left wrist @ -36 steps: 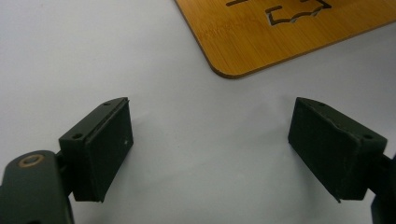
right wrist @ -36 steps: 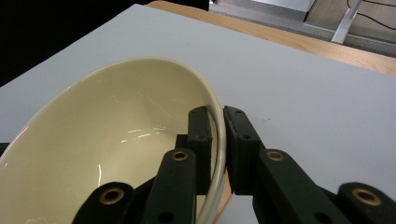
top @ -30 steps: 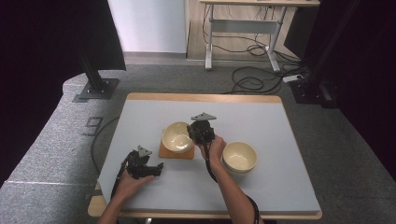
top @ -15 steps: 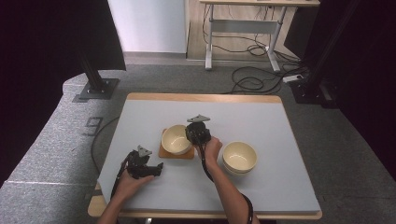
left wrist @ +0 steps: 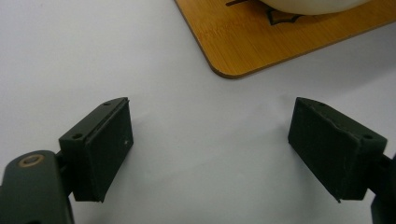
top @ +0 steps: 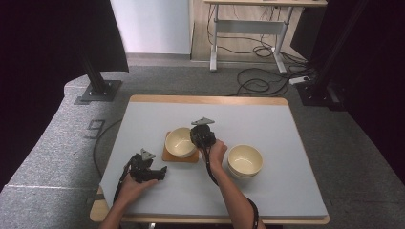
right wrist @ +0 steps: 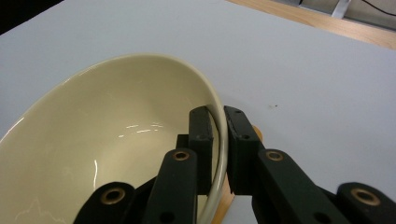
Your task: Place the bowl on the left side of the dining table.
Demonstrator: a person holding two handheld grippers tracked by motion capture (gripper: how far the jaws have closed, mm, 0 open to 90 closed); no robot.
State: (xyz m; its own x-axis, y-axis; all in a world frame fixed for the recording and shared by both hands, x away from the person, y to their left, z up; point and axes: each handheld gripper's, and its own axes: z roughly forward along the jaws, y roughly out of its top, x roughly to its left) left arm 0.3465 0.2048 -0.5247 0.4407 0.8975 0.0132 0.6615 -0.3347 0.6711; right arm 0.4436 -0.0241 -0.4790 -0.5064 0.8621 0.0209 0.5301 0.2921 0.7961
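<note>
Your right gripper (right wrist: 218, 140) pinches the cream bowl's (right wrist: 107, 149) rim, one jaw inside, one outside; the bowl sits mouth-up on the wooden coaster (top: 177, 156). Your left gripper (left wrist: 210, 149) rests wide open, the coaster's corner just ahead of it.

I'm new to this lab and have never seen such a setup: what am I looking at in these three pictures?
No robot here: a person works at a grey table with a hand-held gripper in each hand. One picture looks down from above; the other two come from cameras riding on the grippers.

The right gripper has its fingers shut on the rim of a cream bowl, one inside and one outside. That bowl sits on a wooden coaster. A second cream bowl stands apart, to its right.

The left gripper is open over bare table near the coaster's corner, holding nothing.
</note>
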